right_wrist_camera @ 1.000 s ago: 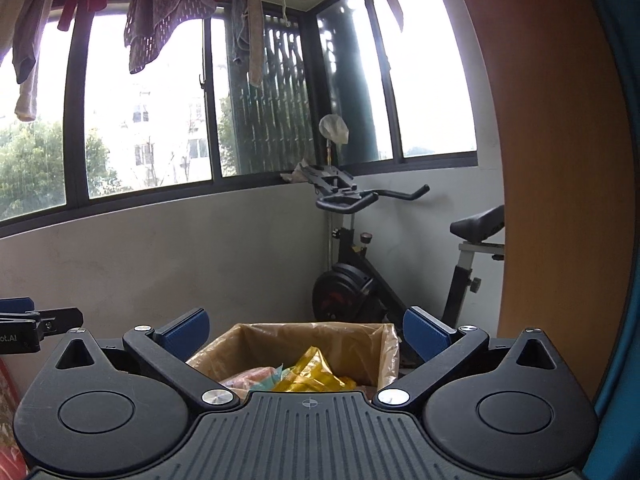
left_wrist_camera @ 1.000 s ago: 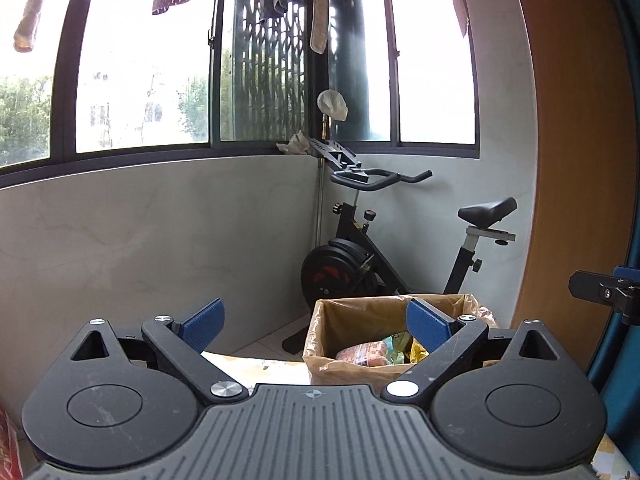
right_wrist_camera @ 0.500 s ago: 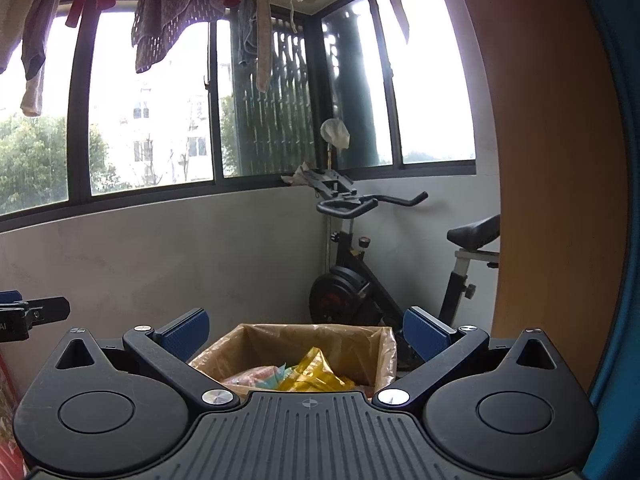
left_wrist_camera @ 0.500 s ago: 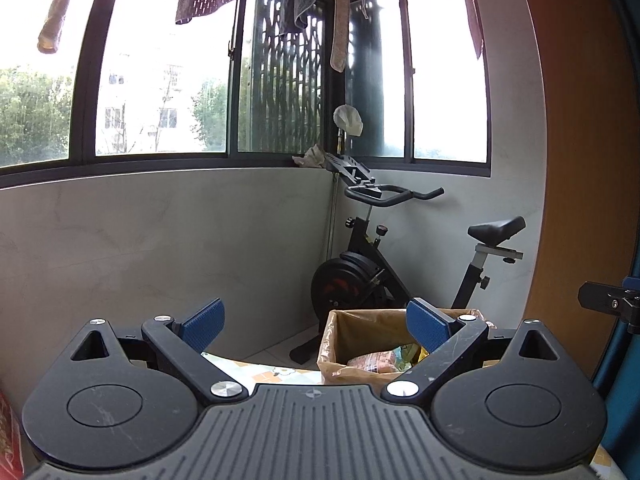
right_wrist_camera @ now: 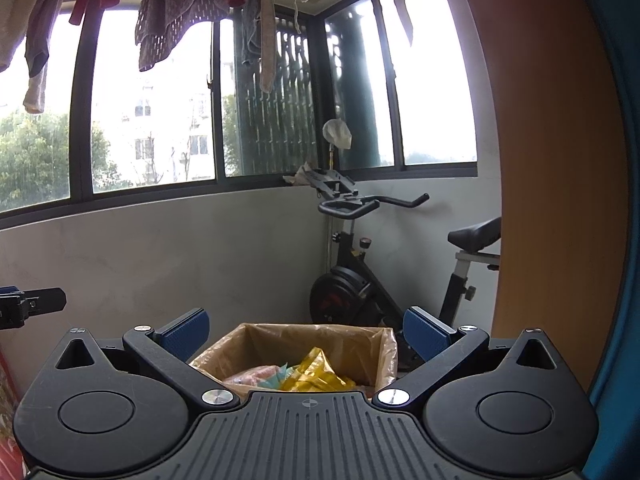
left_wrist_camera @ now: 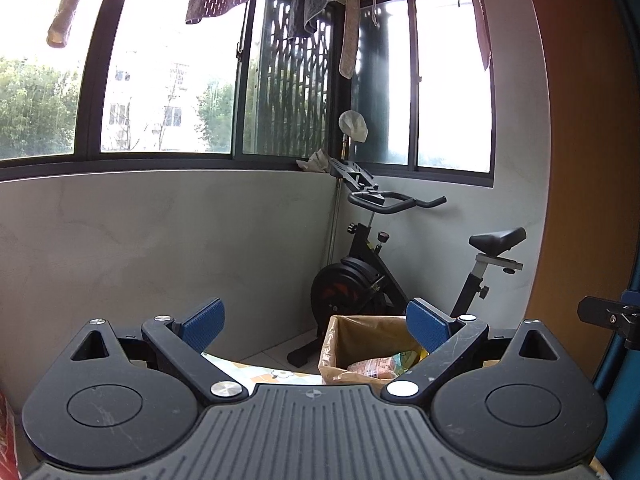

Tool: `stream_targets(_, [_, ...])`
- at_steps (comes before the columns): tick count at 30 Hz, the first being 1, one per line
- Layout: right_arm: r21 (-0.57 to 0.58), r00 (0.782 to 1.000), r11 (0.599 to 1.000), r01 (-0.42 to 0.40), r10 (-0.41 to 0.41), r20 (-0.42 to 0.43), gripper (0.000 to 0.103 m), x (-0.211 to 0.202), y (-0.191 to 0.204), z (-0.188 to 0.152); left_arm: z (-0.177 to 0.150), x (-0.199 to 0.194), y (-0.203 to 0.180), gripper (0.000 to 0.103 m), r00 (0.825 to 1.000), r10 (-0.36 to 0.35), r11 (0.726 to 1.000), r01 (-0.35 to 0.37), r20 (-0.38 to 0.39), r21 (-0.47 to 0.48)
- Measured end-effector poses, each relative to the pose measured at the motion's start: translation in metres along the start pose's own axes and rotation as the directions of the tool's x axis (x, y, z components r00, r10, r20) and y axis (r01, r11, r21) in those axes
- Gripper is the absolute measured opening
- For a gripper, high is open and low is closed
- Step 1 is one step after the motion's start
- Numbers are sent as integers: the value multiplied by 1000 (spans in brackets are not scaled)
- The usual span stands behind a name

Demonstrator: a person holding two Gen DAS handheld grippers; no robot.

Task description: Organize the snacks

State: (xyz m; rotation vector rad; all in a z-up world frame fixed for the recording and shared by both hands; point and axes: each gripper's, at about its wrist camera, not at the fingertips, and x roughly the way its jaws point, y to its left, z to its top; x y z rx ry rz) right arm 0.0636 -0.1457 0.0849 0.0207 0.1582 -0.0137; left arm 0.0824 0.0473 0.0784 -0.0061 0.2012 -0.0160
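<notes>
Left gripper (left_wrist_camera: 314, 326) spread empty, snack box (left_wrist_camera: 362, 350) ahead, exercise bike (left_wrist_camera: 400, 264) behind

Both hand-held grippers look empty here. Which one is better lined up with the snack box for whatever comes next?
Probably the right hand-held gripper: the cardboard box sits centred between its open fingers. From the left hand-held gripper, also open, the box lies off to the right.

Both my cameras sit just behind their tongs and look level across the room toward the window corner. My left view has the cardboard box (left_wrist_camera: 362, 344) low at 5 o'clock, near its right finger, with the exercise bike (left_wrist_camera: 384, 264) right of centre. My right view faces the same box (right_wrist_camera: 304, 350) nearly dead ahead at 6 o'clock, close under the lens, and shares the bike (right_wrist_camera: 360, 276), windows and hanging laundry (right_wrist_camera: 176, 12).
</notes>
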Motion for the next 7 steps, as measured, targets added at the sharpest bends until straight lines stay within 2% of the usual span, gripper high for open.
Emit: stream_targets(7, [-2,1000,1000,6,-6,-2,103,0,-1,0,0,0,-1,99,1000,0,1000,0,4,4])
